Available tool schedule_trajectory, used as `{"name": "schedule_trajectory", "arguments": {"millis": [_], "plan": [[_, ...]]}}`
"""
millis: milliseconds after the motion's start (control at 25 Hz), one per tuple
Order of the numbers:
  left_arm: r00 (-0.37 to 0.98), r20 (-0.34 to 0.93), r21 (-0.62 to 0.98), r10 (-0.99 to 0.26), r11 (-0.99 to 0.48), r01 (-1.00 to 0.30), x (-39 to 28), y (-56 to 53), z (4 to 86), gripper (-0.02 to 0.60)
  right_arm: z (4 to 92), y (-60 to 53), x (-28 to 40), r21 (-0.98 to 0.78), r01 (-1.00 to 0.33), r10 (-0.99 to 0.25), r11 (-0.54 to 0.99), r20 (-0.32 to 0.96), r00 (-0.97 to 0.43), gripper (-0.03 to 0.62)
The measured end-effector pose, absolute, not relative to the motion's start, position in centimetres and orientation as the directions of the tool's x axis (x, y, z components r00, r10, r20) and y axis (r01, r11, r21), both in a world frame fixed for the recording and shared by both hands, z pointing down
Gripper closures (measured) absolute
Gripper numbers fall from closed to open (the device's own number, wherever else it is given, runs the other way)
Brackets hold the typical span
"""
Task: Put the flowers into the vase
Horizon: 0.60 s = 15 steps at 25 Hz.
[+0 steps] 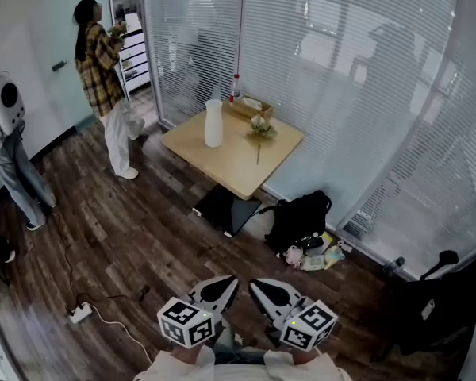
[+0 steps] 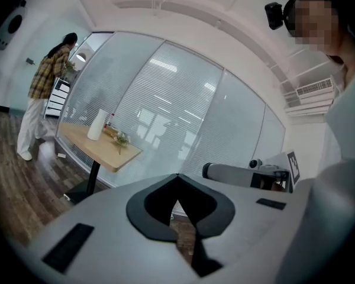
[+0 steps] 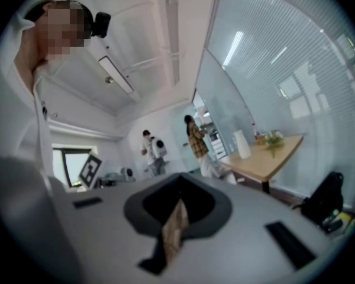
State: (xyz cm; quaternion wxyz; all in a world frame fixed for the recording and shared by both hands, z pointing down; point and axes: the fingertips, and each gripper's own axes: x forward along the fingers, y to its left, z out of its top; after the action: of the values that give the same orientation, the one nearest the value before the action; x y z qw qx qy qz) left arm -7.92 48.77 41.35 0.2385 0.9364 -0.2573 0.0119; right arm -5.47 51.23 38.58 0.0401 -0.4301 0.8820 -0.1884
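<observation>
1. far left, a person in plaid [image 1: 101, 74] stands by the glass wall.
2. on the far table [image 1: 222, 163] a white vase [image 1: 213, 123] stands upright. the flowers [image 1: 261, 127] lie flat just right of it, not in it.
3. a black bag [image 1: 300, 217] sits on the floor, right of the table.
4. nearest, the left gripper [image 1: 228, 284] is clenched on nothing, well apart from the table.
5. the right gripper [image 1: 259, 286], just beside it, is clenched and empty too.

Dark plank floor [image 1: 143, 228], a light wooden table [image 1: 230, 163] beside blind-covered glass walls [image 1: 365, 94]; black bag [image 1: 301, 217], perhaps, below.
</observation>
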Motion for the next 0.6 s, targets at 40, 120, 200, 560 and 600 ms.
{"name": "schedule_trajectory", "arguments": {"millis": [40, 120, 200, 560, 600], "plan": [[0.867, 0.149, 0.443, -0.475, -0.752, -0.488, -7.7, 48.7, 41.6, 0.572, 38.8, 51.1, -5.3, -0.372, -0.742, -0.773, 0.558, 0.092, -0.627, 0.582], [0.868, 0.154, 0.443, -0.473, -0.752, -0.488, -7.2, 48.2, 41.9, 0.572, 39.2, 50.6, -4.9, -0.381, -0.737, -0.770, 0.558, 0.094, -0.632, 0.582], [0.869, 0.156, 0.445, -0.469, -0.752, -0.486, -6.8, 47.4, 42.0, 0.572, 39.4, 49.8, -4.6, -0.387, -0.732, -0.765, 0.561, 0.095, -0.637, 0.582], [0.889, 0.130, 0.459, -0.440, -0.768, -0.447, -5.0, 40.1, 41.9, 0.572, 39.9, 42.1, -2.9, -0.355, -0.772, -0.790, 0.527, 0.130, -0.599, 0.582], [0.890, 0.129, 0.462, -0.437, -0.768, -0.444, -4.9, 38.9, 41.9, 0.572, 40.0, 40.9, -2.9, -0.355, -0.771, -0.788, 0.528, 0.134, -0.601, 0.582]]}}
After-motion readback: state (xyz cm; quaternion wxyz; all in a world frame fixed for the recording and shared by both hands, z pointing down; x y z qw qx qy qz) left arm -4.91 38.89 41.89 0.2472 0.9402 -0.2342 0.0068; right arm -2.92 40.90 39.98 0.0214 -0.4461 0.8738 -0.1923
